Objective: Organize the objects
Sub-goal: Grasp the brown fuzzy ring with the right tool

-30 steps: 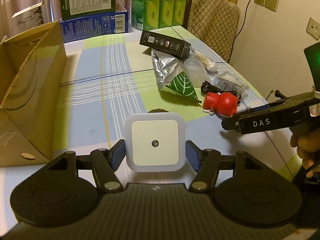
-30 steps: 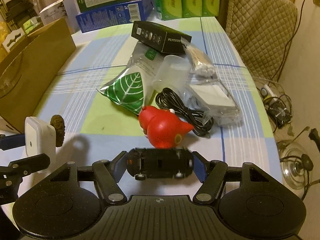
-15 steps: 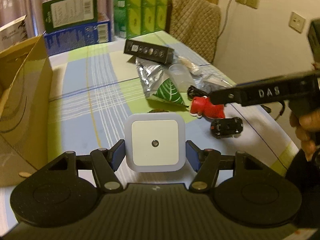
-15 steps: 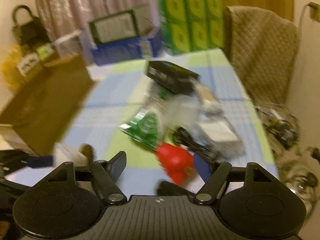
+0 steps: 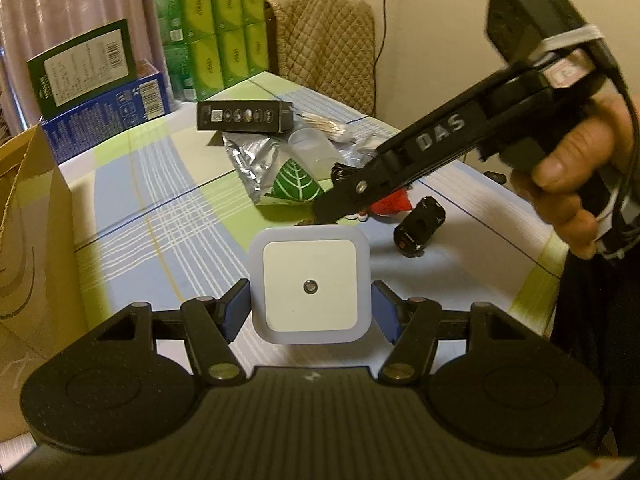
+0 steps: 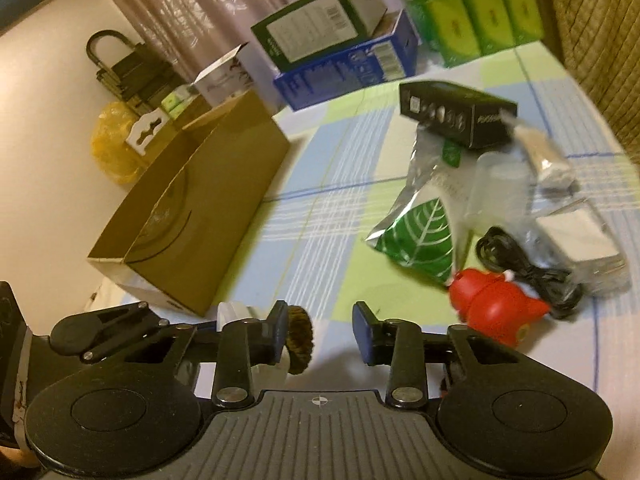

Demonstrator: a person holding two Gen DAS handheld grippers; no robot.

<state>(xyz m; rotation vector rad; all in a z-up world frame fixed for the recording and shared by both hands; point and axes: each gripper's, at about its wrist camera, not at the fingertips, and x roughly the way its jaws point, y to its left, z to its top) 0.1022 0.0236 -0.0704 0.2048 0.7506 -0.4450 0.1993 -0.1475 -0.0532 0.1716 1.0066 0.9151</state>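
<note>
White plastic between my left claw's (image 5: 310, 306) blue pads: the square night light (image 5: 309, 289), clamped at both sides, lens facing the camera, held above the checked tablecloth (image 5: 176, 216).

Right claw (image 6: 319, 330): jaws apart, nothing between the pads. Seen from the left wrist it hangs ahead and to the right, a person's hand (image 5: 576, 184) on its grip.

Cardboard box (image 6: 192, 216) sits ahead-left of the right claw, top open. It sits close on the left of the left claw. I can't see into it, so what it already holds I cannot tell.

Left on the cloth, as seen from the right wrist:
- red toy figure (image 6: 494, 312), just ahead-right of the open jaws
- black cable (image 6: 528, 264), touching the figure's far side
- leaf-print foil pouch (image 6: 424, 236), ahead
- black carton (image 6: 456, 118), farther ahead, lying on the pouch's top end
- clear bagged items (image 6: 580, 240), far right
- small brown round thing (image 6: 299, 340), by the right claw's left pad

Black toy car (image 5: 420, 232) lies on the cloth, ahead-right of the night light, loose.

Judgement: early to middle. One item in hand and not yet boxed, if the box is the goal; most of the pile untouched.
</note>
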